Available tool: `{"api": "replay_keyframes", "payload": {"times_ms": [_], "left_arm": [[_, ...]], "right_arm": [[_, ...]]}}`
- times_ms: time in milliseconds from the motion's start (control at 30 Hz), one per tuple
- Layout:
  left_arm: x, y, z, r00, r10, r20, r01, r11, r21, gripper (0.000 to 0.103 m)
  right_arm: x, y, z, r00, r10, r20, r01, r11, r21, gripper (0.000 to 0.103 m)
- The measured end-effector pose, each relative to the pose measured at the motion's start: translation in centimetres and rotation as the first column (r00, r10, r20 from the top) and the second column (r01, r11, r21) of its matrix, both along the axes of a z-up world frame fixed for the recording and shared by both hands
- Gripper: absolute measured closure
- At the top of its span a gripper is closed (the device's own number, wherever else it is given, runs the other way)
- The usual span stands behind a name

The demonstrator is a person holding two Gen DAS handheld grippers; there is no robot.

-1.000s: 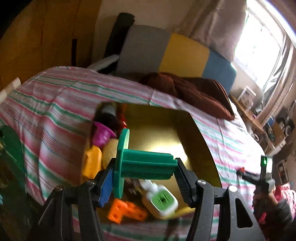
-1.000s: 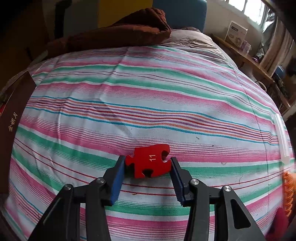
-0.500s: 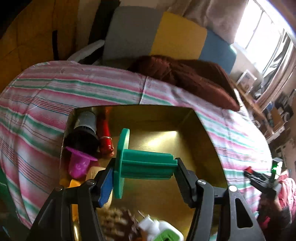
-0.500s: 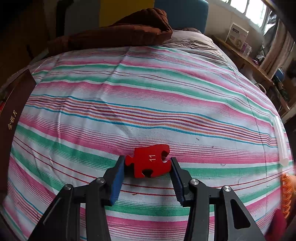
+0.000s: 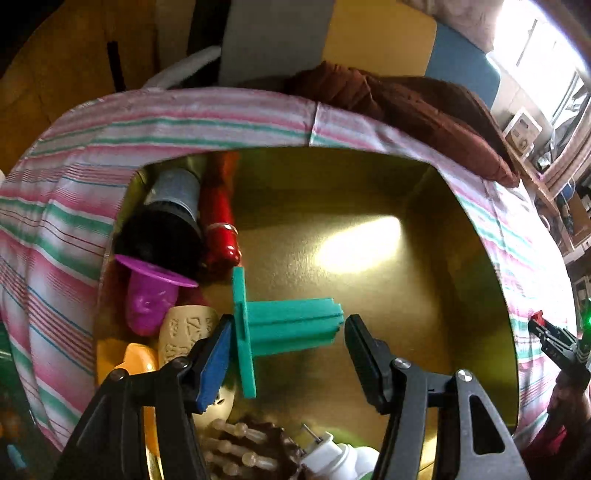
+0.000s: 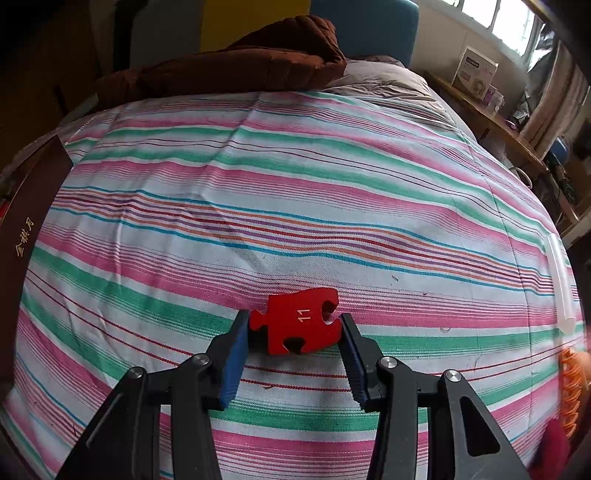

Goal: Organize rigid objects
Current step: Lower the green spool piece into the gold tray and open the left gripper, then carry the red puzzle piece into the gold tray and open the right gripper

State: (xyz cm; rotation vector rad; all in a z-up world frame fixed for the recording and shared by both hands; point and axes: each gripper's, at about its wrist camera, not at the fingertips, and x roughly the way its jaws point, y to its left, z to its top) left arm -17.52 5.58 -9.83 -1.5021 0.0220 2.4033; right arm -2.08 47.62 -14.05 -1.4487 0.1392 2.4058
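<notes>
The green spool (image 5: 284, 325) lies crosswise between the parted left gripper (image 5: 286, 341) fingers, seemingly released above the box (image 5: 369, 206); the red puzzle piece (image 6: 299, 321) is clamped in the right gripper (image 6: 293, 332).

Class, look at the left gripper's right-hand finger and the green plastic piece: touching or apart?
Apart. The left wrist view shows a clear strip of gold box floor between that finger and the end of the green piece.

We see a bed (image 6: 295, 192) under a pink, green and white striped sheet. At its head lie a brown blanket (image 6: 236, 70) and grey, yellow and blue cushions (image 5: 376, 40). Right of the bed, a bright window (image 6: 513, 22) lights a cluttered wooden shelf (image 6: 491, 122).
</notes>
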Motion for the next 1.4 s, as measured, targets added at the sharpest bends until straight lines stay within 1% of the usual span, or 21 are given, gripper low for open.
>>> {"api": "replay_keyframes", "payload": {"times_ms": [67, 133, 233, 267, 333, 367, 400, 433, 533, 633, 833, 1267, 1400], "left_arm": [[0.5, -0.1, 0.9, 0.999, 0.005, -0.035, -0.005, 1.000, 0.007, 0.042], [1.6, -0.4, 2.2, 0.996, 0.015, -0.089, -0.015, 1.000, 0.007, 0.042], [4.1, -0.6, 4.9, 0.979, 0.027, -0.201, -0.024, 1.000, 0.014, 0.042], [4.8, -0.5, 5.5, 0.975, 0.032, -0.221, -0.029, 0.999, 0.014, 0.042], [6.9, -0.8, 7.1, 0.957, 0.043, -0.288, -0.042, 0.999, 0.012, 0.042], [6.8, -0.8, 7.4, 0.952, 0.045, -0.303, -0.045, 0.999, 0.007, 0.042], [7.9, -0.8, 7.9, 0.944, 0.041, -0.326, -0.043, 0.999, 0.003, 0.042], [8.4, -0.8, 8.2, 0.942, 0.037, -0.334, -0.039, 0.999, 0.003, 0.042], [10.1, -1.0, 8.7, 0.940, 0.041, -0.337, -0.041, 0.999, 0.007, 0.042], [11.8, -0.9, 8.9, 0.934, 0.055, -0.353, -0.061, 0.998, -0.008, 0.042], [14.0, -0.9, 8.4, 0.932, 0.041, -0.360, -0.050, 0.999, -0.015, 0.042], [14.5, -2.1, 7.4, 0.942, 0.066, -0.329, -0.070, 0.998, -0.001, 0.042], [14.5, -2.7, 7.0, 0.946, 0.074, -0.316, -0.077, 0.997, 0.003, 0.042]], "right_arm": [[0.0, -0.1, 0.0, 1.000, 0.001, 0.001, -0.001, 1.000, 0.003, 0.056], [-0.1, -0.1, 0.0, 1.000, -0.002, 0.001, 0.002, 1.000, 0.004, 0.056], [-0.1, -0.1, 0.0, 1.000, 0.001, 0.003, -0.001, 1.000, 0.009, 0.056], [-0.1, -0.2, 0.0, 1.000, 0.001, 0.003, -0.001, 1.000, 0.010, 0.056], [-0.2, -0.2, 0.0, 1.000, 0.001, 0.004, -0.001, 1.000, 0.011, 0.056], [-0.2, -0.2, 0.0, 1.000, 0.002, 0.004, -0.002, 1.000, 0.012, 0.056], [-0.2, -0.2, 0.0, 1.000, 0.002, 0.004, -0.002, 1.000, 0.015, 0.056], [-0.2, -0.2, 0.0, 1.000, 0.002, 0.004, -0.002, 1.000, 0.016, 0.056], [-0.3, -0.3, -0.1, 1.000, 0.001, 0.003, -0.002, 1.000, 0.019, 0.056], [-0.2, -0.2, 0.0, 1.000, 0.002, 0.002, -0.002, 1.000, 0.021, 0.056], [-0.1, -0.3, 0.0, 1.000, 0.003, -0.001, -0.003, 1.000, 0.030, 0.056], [-0.1, -0.2, 0.0, 1.000, -0.015, -0.001, 0.015, 1.000, 0.018, 0.056], [0.0, 0.0, 0.0, 0.999, -0.034, 0.004, 0.034, 0.999, -0.005, 0.056]]}}
